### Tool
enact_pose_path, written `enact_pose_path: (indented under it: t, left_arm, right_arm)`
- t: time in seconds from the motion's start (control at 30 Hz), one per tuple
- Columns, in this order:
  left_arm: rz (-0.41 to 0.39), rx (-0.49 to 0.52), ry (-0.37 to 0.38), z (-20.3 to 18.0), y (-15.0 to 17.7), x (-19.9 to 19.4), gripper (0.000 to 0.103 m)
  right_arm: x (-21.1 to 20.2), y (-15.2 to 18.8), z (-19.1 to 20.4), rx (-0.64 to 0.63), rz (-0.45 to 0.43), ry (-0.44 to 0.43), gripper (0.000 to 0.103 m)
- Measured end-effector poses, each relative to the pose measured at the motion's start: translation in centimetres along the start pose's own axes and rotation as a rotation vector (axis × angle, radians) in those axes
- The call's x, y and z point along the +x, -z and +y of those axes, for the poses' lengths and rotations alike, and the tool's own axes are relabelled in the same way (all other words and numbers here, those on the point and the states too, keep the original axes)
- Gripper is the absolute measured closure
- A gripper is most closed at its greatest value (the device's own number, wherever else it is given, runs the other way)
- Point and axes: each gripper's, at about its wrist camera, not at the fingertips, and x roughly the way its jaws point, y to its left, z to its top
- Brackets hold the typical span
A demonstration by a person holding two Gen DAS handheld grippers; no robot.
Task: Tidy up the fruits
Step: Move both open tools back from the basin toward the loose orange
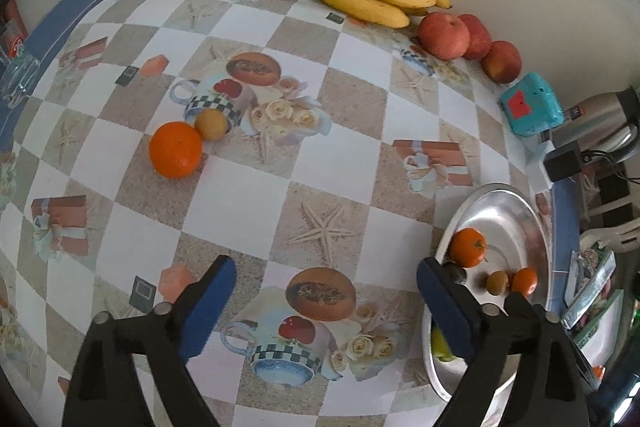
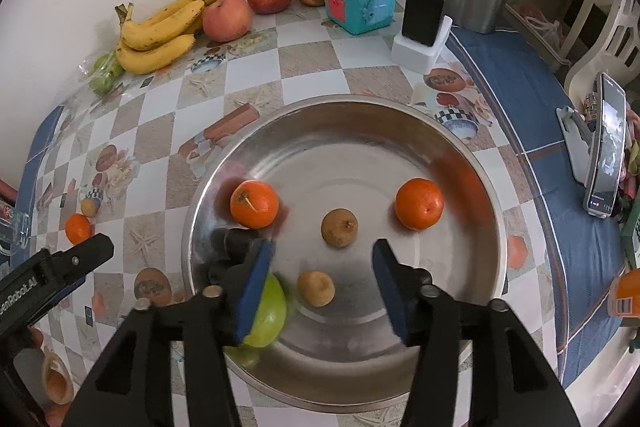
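Round steel bowl (image 2: pixel 472 163), frame centre: two orange mandarins (image 2: pixel 254 203), two small brown fruits (image 2: pixel 339 227), one green fruit (image 2: pixel 270 315). Right tongs (image 2: pixel 320 287) and left tongs (image 1: pixel 326 303) both released, nothing gripped. Tabletop (image 1: pixel 248 203) mid-left: one mandarin, one brown fruit.

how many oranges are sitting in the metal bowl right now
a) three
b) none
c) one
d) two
d) In the right wrist view two oranges lie in the metal bowl, one orange at its left and another orange at its right; a third orange sits outside on the tablecloth.
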Motion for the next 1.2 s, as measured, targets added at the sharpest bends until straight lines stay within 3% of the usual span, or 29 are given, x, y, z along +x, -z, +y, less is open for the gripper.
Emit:
enact_pose_path:
  t: [0.1,0.37,0.47,1.0,1.2]
  left_arm:
    - [0.0,-0.008,-0.023,0.2,0.0,0.2,0.0]
    - [-0.012,-0.004,-0.052,0.4,0.1,0.3,0.0]
    - [-0.014,-0.002,-0.063,0.4,0.1,0.3,0.0]
    - [-0.032,0.022,-0.08,0.3,0.0,0.1,0.0]
    - [-0.078,0.059,-0.135,0.7,-0.5,-0.7,0.0]
  right_arm:
    - [0.2,-0.1,-0.1,-0.005,0.0,0.009,0.034]
    - [0.2,-0.2,0.0,-0.025,-0.009,0.016,0.031]
    - [0.1,-0.2,0.1,-0.031,-0.021,0.017,0.012]
    - [0.0,-0.2,0.2,-0.017,-0.048,-0.009,0.012]
    - [0.1,-0.2,1.4,-0.053,-0.033,-0.007,0.012]
